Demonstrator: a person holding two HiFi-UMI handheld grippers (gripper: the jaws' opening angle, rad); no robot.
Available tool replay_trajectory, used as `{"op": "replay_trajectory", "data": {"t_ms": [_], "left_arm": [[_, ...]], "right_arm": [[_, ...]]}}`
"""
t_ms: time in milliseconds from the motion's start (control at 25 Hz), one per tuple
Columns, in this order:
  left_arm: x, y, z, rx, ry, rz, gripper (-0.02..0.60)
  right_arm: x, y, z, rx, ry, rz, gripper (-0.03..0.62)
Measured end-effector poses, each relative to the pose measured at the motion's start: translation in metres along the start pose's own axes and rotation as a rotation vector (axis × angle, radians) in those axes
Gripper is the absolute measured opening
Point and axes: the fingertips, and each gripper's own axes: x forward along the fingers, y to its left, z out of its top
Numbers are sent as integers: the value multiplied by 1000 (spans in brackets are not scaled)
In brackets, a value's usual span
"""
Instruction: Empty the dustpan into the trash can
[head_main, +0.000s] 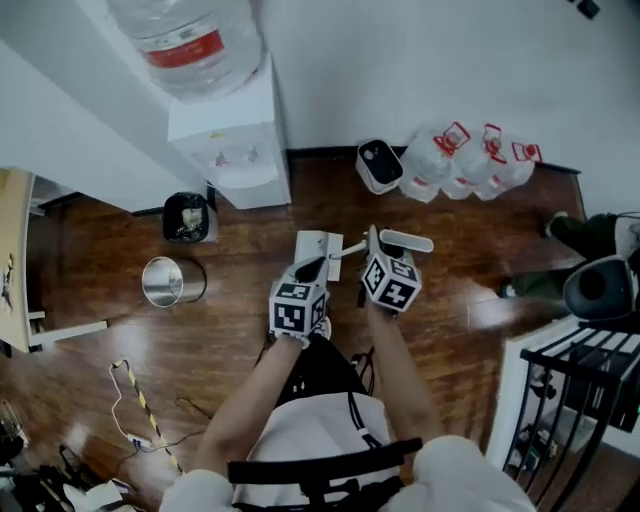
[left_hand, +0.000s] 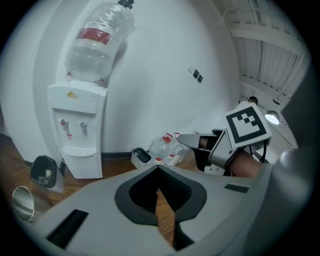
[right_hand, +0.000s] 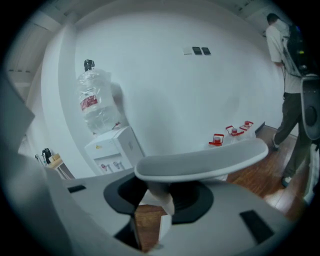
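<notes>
My right gripper (head_main: 380, 245) is shut on a white dustpan handle (head_main: 406, 240); in the right gripper view its curved grey-white grip (right_hand: 200, 161) lies across the jaws and its stem (right_hand: 159, 196) runs down between them. A white boxy part of the dustpan (head_main: 318, 244) shows just ahead of my left gripper (head_main: 312, 266). The left gripper's jaws meet at the tips with nothing between them (left_hand: 159, 188). A black lined trash can (head_main: 187, 217) stands to the far left by the wall, a steel bin (head_main: 170, 281) beside it, and a white bin with a dark lid (head_main: 379, 165) straight ahead.
A white water dispenser (head_main: 235, 140) with a big bottle stands against the wall. Several water jugs (head_main: 465, 160) lie at the right of the white bin. A person (right_hand: 287, 75) stands at the right. A black rack (head_main: 580, 390) and cables (head_main: 140, 405) border the wooden floor.
</notes>
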Motion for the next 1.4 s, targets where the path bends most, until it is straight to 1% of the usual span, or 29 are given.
{"op": "replay_trajectory", "data": {"t_ms": [120, 240, 360, 480, 560, 640, 760, 1000, 1120, 1240, 1400], "left_arm": [[-27, 21, -7, -40, -26, 38, -2], [-50, 31, -11, -72, -51, 66, -2], [-80, 42, -12, -93, -79, 86, -2], [-114, 59, -12, -108, -113, 114, -2], [-137, 72, -9, -115, -144, 140, -2], [-161, 84, -4, -133, -180, 169, -2], [-197, 95, 8, -154, -231, 203, -2], [-275, 110, 52, -140, -366, 252, -2], [-317, 121, 73, -129, -429, 276, -2], [-358, 133, 87, -112, -478, 295, -2], [-406, 149, 101, -98, -520, 308, -2]], "right_arm": [[-8, 32, 7, -40, 22, 42, 144], [-21, 63, 11, -86, 43, 76, 143], [-34, 102, 5, -125, 70, 124, 143], [-48, 150, 4, -182, 93, 201, 141], [-56, 186, 10, -217, 97, 262, 140], [-68, 224, 17, -250, 92, 317, 138], [-88, 281, 17, -302, 93, 392, 135], [-119, 371, 9, -391, 100, 495, 129], [-137, 414, 17, -425, 68, 548, 124], [-161, 461, 43, -458, 3, 601, 121], [-186, 522, 73, -483, -73, 657, 117]]}}
